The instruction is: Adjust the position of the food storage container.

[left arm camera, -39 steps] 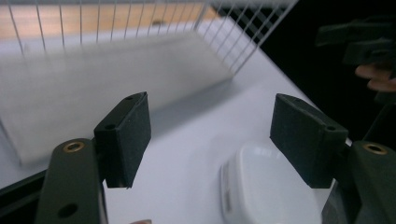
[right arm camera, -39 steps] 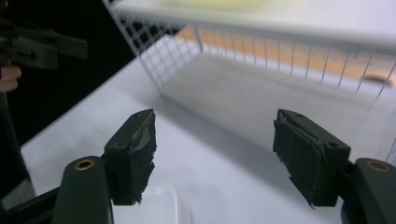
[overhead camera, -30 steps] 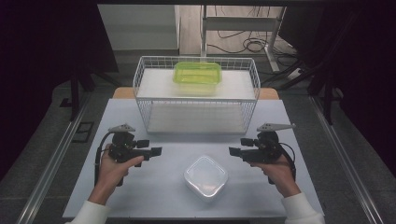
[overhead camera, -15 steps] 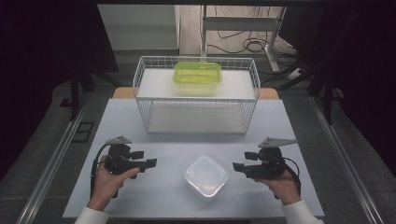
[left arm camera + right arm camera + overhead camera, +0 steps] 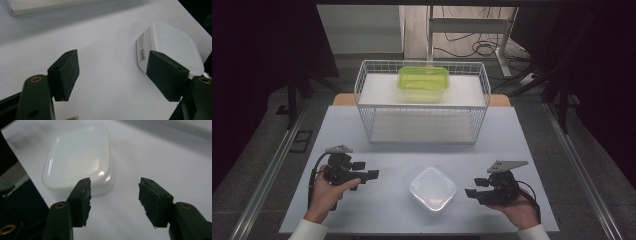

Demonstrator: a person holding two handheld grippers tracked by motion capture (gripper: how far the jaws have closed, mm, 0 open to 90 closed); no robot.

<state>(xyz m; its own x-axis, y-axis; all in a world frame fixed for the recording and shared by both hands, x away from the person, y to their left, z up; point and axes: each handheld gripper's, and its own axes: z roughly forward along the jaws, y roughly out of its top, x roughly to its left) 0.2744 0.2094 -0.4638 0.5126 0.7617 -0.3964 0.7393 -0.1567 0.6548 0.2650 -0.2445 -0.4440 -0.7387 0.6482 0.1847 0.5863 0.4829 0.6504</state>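
While the right gripper (image 5: 471, 192) is dropping lower and drawing in toward the box (image 5: 432, 189), its jaws have just been closing partway, though they are standing apart with nothing between them. Compared with a second ago, both hands are sitting nearer the table's front edge, and the left gripper (image 5: 371, 171) is holding its jaws wide, also with nothing in them. Judging from that, the right hand is lining up for a grab at the box's near side, and the left is waiting to help from the other side.

Seen from the right gripper view, the box (image 5: 78, 161) is lying just ahead of the jaws and off toward the left one, not yet between the pads. From the left gripper view, the box (image 5: 172, 43) is resting beyond the right jaw, partly hidden behind it, with its label facing the gripper. On the table (image 5: 537, 145), the lidded box is sitting between the two grippers, closer to the right one, touching neither.

Farther back, the basket (image 5: 422, 107) is standing with a green tub (image 5: 423, 82) inside, well apart from both hands.
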